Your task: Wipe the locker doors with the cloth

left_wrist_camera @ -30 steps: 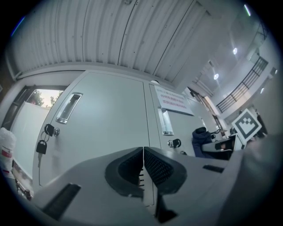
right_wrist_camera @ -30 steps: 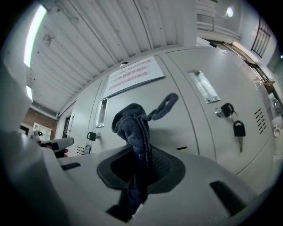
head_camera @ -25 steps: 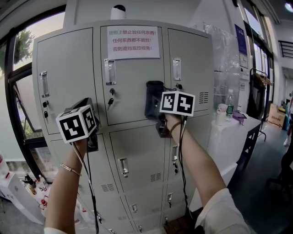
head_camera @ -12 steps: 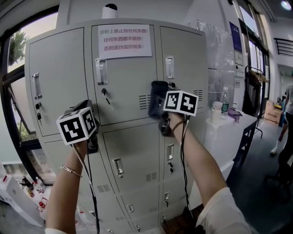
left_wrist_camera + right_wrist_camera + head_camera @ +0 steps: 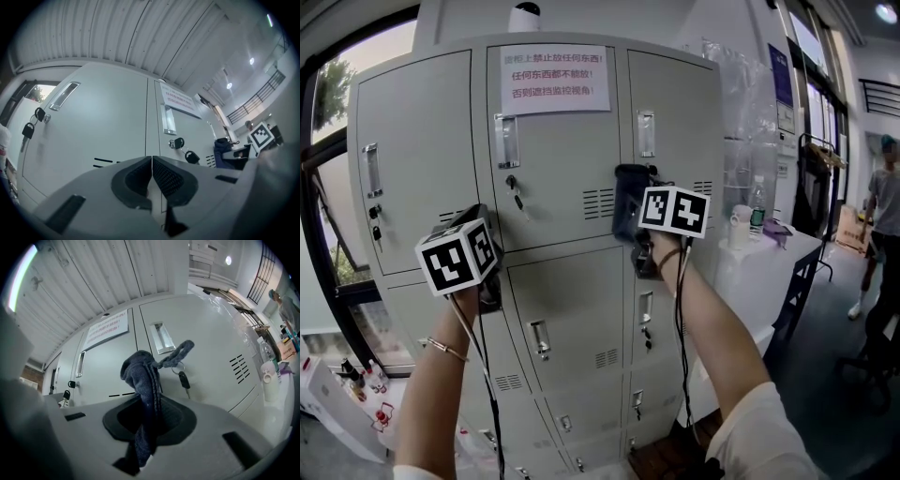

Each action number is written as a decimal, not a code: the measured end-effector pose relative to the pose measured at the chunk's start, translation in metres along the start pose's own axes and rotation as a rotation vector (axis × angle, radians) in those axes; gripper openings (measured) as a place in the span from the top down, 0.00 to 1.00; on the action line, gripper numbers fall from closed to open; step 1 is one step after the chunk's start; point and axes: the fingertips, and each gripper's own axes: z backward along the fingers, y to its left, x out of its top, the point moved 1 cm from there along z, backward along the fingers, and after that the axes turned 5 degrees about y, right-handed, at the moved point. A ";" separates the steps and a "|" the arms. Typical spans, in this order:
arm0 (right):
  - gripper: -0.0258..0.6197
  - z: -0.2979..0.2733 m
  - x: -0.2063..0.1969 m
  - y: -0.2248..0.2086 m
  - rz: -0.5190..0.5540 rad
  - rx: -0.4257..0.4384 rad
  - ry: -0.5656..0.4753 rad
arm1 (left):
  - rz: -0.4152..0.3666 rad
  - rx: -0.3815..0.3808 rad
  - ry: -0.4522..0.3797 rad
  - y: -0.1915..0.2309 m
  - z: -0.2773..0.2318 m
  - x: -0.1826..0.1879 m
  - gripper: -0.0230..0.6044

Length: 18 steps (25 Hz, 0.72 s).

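A bank of grey locker doors [image 5: 562, 187] fills the head view. My right gripper [image 5: 641, 221] is shut on a dark blue cloth [image 5: 629, 201], which lies against the seam between the upper middle and upper right doors. In the right gripper view the cloth [image 5: 146, 378] stands bunched up out of the right gripper [image 5: 149, 414], in front of a door handle and a hanging key [image 5: 183, 379]. My left gripper [image 5: 472, 221] hovers lower left, before the upper left door, shut and holding nothing. The left gripper view shows the left gripper [image 5: 152, 174] with its jaws pressed together.
A paper sign [image 5: 555, 79] is stuck on the upper middle door. Keys [image 5: 515, 192] hang from several locks. A white table [image 5: 750, 267] with a bottle and cups stands at the right. A person [image 5: 881, 211] stands far right. A window [image 5: 323, 122] lies left.
The cloth and my right gripper have slid right, from the middle upper door to the seam with the right door. My left gripper has stayed in place.
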 end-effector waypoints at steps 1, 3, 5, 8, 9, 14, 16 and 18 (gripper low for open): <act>0.89 0.002 0.000 0.002 0.014 -0.002 -0.003 | 0.012 -0.008 0.000 0.001 -0.001 -0.002 0.95; 0.89 0.007 0.000 0.008 0.046 -0.006 -0.013 | 0.029 -0.018 0.000 0.005 -0.001 -0.004 0.95; 0.89 0.013 -0.002 0.015 0.075 -0.012 -0.024 | 0.016 -0.010 -0.003 0.009 0.003 -0.004 0.95; 0.89 0.021 -0.007 0.026 0.106 -0.017 -0.039 | 0.000 -0.017 -0.008 0.012 0.009 -0.005 0.95; 0.89 0.024 -0.010 0.029 0.113 -0.018 -0.044 | 0.011 -0.030 -0.012 0.011 0.011 -0.005 0.95; 0.89 0.040 -0.030 0.044 0.131 -0.027 -0.064 | 0.074 -0.115 -0.043 0.003 0.031 -0.012 0.95; 0.89 0.049 -0.042 0.051 0.144 -0.033 -0.072 | 0.055 -0.160 -0.035 -0.006 0.036 -0.024 0.95; 0.89 0.060 -0.055 0.060 0.163 -0.036 -0.080 | 0.017 -0.174 -0.035 -0.011 0.044 -0.034 0.95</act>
